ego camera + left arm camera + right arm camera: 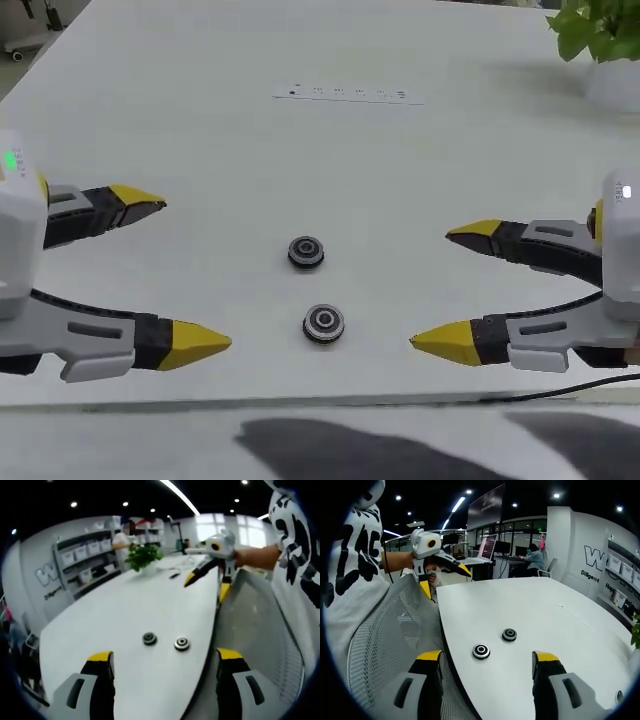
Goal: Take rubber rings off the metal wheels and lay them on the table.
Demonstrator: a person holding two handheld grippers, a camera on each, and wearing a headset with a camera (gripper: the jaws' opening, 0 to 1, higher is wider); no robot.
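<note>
Left gripper (192,274): jaws spread, empty, hovering left of work. Two metal wheels, far wheel (306,251) and near wheel (323,322), lie close together mid-surface (350,160); rubber rings (307,324) apparently on rims. Right gripper (432,289): spread, empty, at right. Step: approach, nothing grasped. Next, likely: one gripper pins wheel, other peels ring.

Far wheel (306,252), near wheel (323,323) on table (200,120), between left tongs (194,274), right tongs (430,289).

Wall (572,535), right gripper view: large dark "W"; under it "Diligent" in small type, further words unreadable.
Shirt (350,565), right gripper view: bold black print, roughly "745", partly cut off.
Left gripper view: the "W" on the wall, caption blurred.
</note>
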